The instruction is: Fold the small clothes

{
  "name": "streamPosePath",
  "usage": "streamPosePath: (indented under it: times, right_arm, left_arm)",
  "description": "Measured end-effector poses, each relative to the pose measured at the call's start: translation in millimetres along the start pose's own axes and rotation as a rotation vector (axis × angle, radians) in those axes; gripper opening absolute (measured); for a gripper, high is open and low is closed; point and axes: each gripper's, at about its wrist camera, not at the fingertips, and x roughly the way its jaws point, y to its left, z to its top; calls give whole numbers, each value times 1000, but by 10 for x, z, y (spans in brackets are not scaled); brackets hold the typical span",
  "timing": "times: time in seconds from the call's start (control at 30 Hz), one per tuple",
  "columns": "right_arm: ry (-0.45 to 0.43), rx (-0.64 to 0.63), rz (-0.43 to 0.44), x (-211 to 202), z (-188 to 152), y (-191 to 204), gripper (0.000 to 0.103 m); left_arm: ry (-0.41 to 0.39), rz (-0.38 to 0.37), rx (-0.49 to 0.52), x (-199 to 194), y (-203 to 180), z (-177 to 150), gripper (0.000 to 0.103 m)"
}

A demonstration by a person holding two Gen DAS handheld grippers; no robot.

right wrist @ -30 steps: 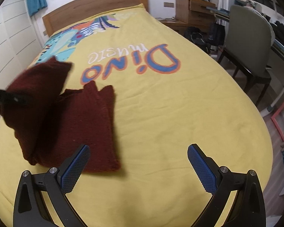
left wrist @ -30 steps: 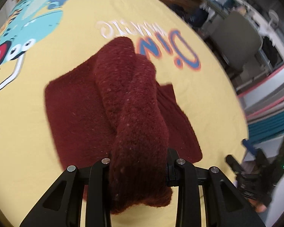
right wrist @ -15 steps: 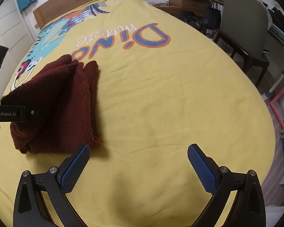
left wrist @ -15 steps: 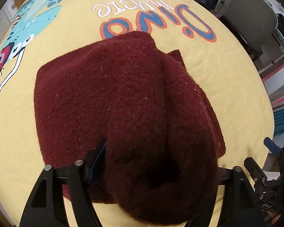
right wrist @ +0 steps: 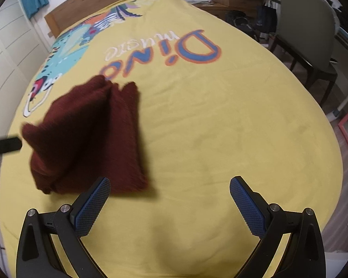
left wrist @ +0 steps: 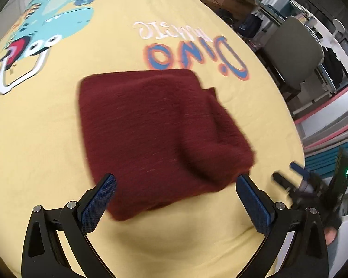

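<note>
The left gripper (left wrist: pixel 176 199) points steeply downward with its jaws spreading apart — the blue pads (left wrist: pixel 99 199) stand wide and press on nothing. The right gripper (right wrist: pixel 169 205) is tilted down the same way, jaws wide apart and empty. In the left wrist view the right gripper appears at the lower right edge — blurred, a bit of hand (left wrist: pixel 329 234) beneath it.

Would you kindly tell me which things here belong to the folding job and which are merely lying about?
Job:
- dark red knitted garment
- yellow bedspread beneath it
- left claw, opening
- right claw

Lying about:
- grey chair
- wooden headboard
</note>
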Motion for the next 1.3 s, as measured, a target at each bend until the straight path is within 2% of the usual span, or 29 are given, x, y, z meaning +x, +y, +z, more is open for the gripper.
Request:
streamPosePath:
  times: [0.07,0.13,0.3,0.37,0.53,0.67,0.77,0.8,0.83,0.9,0.93,1.13,1.3]
  right_arm:
    - [8,-14,18,-40,130,117,103]
    - [13,-34,37,-83,291,274,103]
    - [59,-112,63,-54,715,788,101]
    - [81,-145,81,-14,851,975,96]
    - [213,-220,151,286,1080,1500,73]
    - [327,-252,144,609,997,1711,68]
    - [400,-238,96,831,835,1637,67]
    - [417,-232,78,887,787,1585,62]
    - [427,-222,76,913,755,1542,47]
    - [437,-164,126,933,714,1390,26]
    - [430,-121,174,916,706,1288,23]
    - [311,-25,232,633,667,867,19]
    - [256,-30,195,458,490,653,19]
  left_arm:
    - [-10,41,-20,-63,185,-45,102]
    - [-5,57,-38,-190,353,-171,102]
    - [-2,88,-64,-224,675,-348,102]
    - [0,82,-66,-296,778,-454,102]
    - [4,76,-64,-325,891,-590,102]
    - [7,73,-63,-300,955,-621,102]
    - [14,66,-83,-244,1006,-644,102]
    - [17,66,-86,-228,1028,-646,102]
    - [20,66,-89,-209,1046,-648,102]
    - [30,61,-92,-171,1060,-660,102]
    - [32,61,-94,-157,1064,-666,102]
    - [37,60,-94,-114,1032,-670,102]
    - [42,52,-80,-96,998,-691,102]
